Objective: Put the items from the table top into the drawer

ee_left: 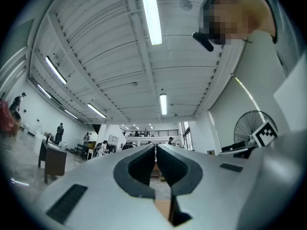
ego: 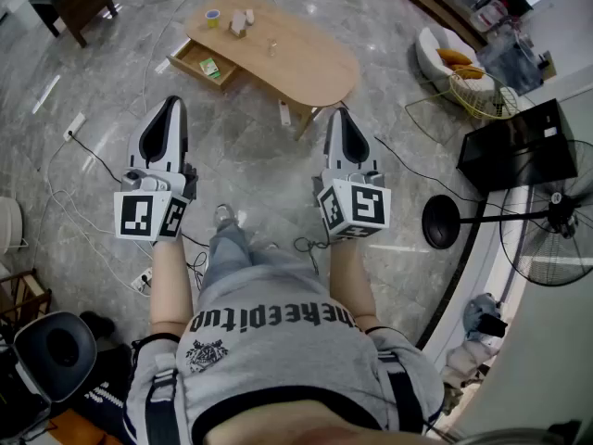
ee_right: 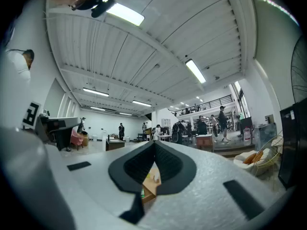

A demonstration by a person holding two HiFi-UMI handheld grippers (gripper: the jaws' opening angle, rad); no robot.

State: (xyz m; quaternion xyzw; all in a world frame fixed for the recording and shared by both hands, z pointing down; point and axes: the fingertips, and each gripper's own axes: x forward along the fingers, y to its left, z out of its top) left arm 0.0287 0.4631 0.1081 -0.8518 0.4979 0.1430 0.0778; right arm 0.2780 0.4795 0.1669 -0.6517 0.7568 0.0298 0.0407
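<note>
Cup (ego: 212, 17) on table (ego: 310, 63); drawer (ego: 189, 60) left, box (ego: 210, 67) inside.

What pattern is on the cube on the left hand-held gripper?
The cube carries black-and-white square markers; head view shows it best.

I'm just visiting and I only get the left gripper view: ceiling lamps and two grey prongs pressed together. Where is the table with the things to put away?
Observer: The head view shows the wooden table standing ahead on the floor, well beyond the left gripper and the right gripper. Neither touches it.
Operator: Is its drawer open, so things can go in?
Observer: Yes. The drawer stands pulled out at the table's left end, and a green item lies inside it.
</note>
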